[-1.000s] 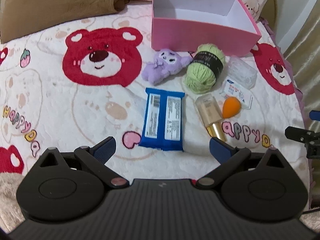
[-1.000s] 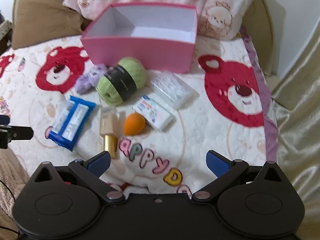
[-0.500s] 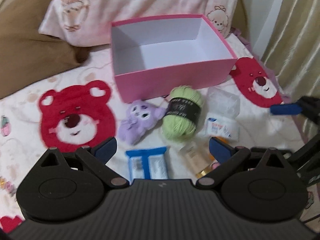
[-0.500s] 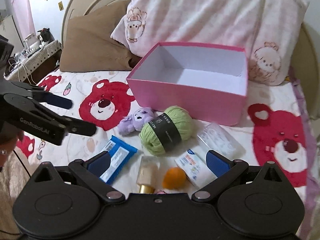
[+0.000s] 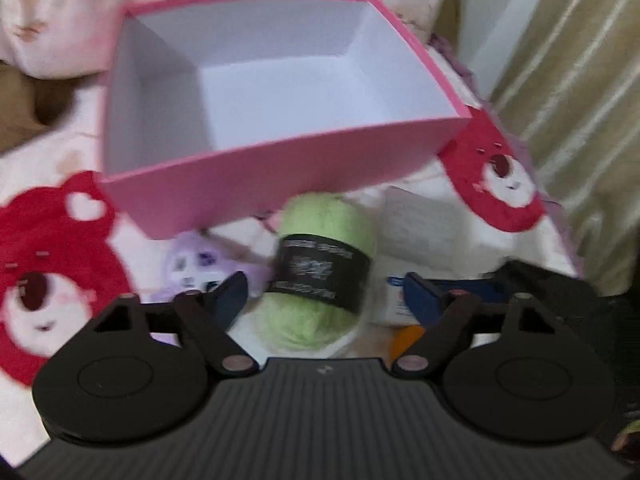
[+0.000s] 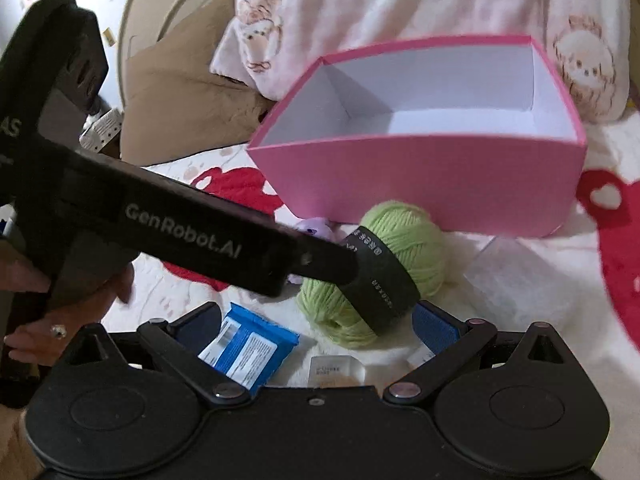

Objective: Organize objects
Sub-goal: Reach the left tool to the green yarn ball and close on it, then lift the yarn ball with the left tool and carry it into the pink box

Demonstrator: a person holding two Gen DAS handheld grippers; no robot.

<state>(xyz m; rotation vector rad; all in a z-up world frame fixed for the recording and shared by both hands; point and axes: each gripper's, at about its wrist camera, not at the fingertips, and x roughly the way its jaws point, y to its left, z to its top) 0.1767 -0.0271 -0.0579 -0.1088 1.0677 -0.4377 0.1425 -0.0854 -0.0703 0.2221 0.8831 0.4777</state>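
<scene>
An empty pink box (image 5: 224, 188) (image 6: 420, 184) stands on the bear-print blanket. In front of it lies a green yarn ball with a black band (image 5: 320, 268) (image 6: 376, 268). My left gripper (image 5: 320, 300) is open, its fingers either side of the yarn and apart from it. A purple plush (image 5: 192, 264) lies left of the yarn. My right gripper (image 6: 316, 328) is open and empty, low behind the yarn. A blue packet (image 6: 248, 348), a foundation bottle (image 6: 336, 372) and a clear plastic case (image 6: 516, 280) lie near it.
The left gripper's black arm (image 6: 168, 232) crosses the right wrist view from the left. A pink pillow (image 6: 400, 8) and a brown pillow (image 6: 180, 104) lie behind the box. A curtain (image 5: 580, 80) hangs at the right. A white packet (image 5: 394, 300) and an orange sponge (image 5: 406, 338) lie right of the yarn.
Both grippers have moved forward and lower towards the box and yarn. The left gripper's fingers now flank the yarn ball. Both stay open.
</scene>
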